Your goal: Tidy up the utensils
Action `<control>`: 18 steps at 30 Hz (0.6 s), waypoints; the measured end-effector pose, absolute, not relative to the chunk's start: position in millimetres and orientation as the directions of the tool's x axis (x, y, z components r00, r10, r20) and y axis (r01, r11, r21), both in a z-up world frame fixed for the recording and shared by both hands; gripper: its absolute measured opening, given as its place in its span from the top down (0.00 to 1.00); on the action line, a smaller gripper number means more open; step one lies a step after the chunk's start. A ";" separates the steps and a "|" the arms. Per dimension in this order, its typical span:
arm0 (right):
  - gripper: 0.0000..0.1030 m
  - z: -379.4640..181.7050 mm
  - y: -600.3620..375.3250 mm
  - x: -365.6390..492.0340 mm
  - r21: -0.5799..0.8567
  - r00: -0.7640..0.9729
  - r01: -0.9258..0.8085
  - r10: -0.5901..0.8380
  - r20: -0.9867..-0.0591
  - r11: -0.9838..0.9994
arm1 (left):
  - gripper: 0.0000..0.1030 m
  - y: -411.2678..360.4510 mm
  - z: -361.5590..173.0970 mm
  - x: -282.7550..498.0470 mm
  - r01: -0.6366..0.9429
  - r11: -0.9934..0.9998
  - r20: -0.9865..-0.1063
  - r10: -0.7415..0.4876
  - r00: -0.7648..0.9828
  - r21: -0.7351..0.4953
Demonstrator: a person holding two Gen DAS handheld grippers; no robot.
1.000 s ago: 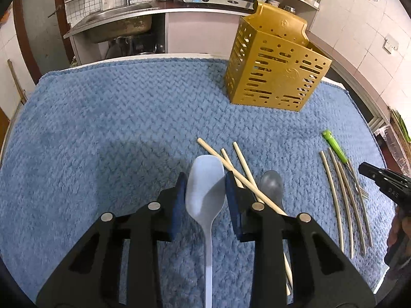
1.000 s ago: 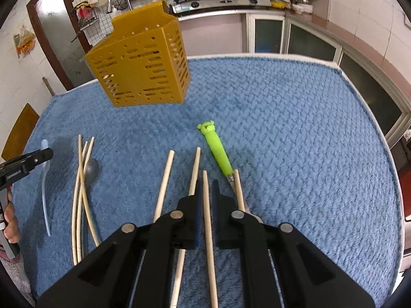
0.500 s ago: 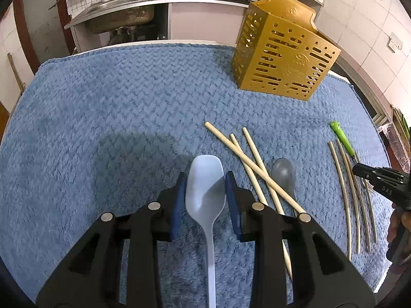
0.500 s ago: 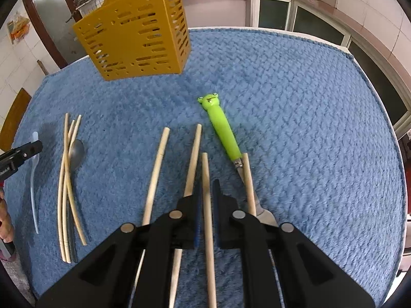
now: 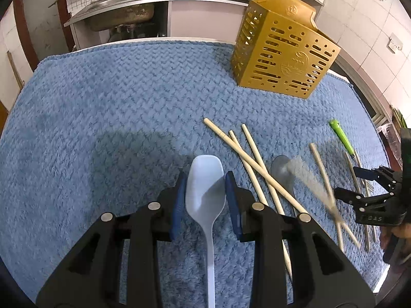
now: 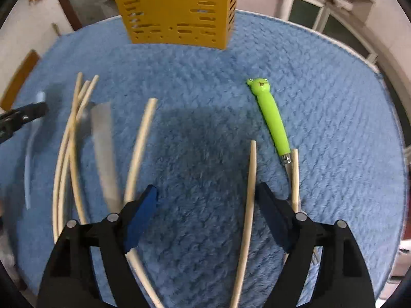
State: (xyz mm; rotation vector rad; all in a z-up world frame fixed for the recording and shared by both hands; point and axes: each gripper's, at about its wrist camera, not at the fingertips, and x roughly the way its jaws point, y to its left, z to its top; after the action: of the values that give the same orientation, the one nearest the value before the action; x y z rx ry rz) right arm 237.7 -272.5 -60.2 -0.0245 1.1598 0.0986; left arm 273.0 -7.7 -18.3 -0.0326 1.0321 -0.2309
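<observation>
My left gripper [image 5: 205, 192] is shut on a pale blue plastic spoon [image 5: 205, 187], its bowl between the blue pads. Beside it lie several wooden chopsticks [image 5: 246, 159] and a grey metal spoon [image 5: 282, 169] on the blue mat [image 5: 115, 118]. A yellow slotted utensil holder [image 5: 282, 59] stands at the back right. My right gripper [image 6: 205, 205] is open; it shows at the right edge of the left wrist view [image 5: 370, 197]. A blurred chopstick [image 6: 104, 151] is in motion left of it. Other chopsticks [image 6: 250, 192] and a green frog-handled fork [image 6: 269, 118] lie near it.
The yellow holder [image 6: 177, 7] stands straight ahead in the right wrist view. The mat's edge [image 6: 359, 59] drops off to the right. A kitchen counter with a sink [image 5: 120, 12] lies beyond the table.
My right gripper has opened and released the chopstick, which now blurs as it falls to the left. The right gripper has moved closer to the holder. My left gripper still holds the spoon.
</observation>
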 end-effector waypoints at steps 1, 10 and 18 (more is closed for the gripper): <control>0.26 -58.3 -274.1 238.1 0.047 0.398 -0.059 0.067 -0.915 0.997 | 0.71 -7.8 -17.8 272.5 0.176 0.975 -0.847 -0.206 0.491 -0.135; 0.76 -58.3 -308.0 233.2 0.099 0.413 0.031 0.078 -0.907 0.995 | 0.71 -4.2 -15.3 271.4 0.172 0.974 -0.843 -0.212 0.494 -0.144; 0.87 -61.6 -298.3 228.3 0.050 0.416 0.009 0.042 -0.908 0.999 | 0.71 -9.3 -18.6 274.5 0.177 0.975 -0.849 -0.207 0.486 -0.136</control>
State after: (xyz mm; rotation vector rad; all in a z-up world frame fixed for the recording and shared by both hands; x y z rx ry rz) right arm 228.3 -298.3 -61.6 0.0500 1.1417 0.0205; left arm 274.5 -9.3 -18.6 -0.0313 1.0375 -0.2333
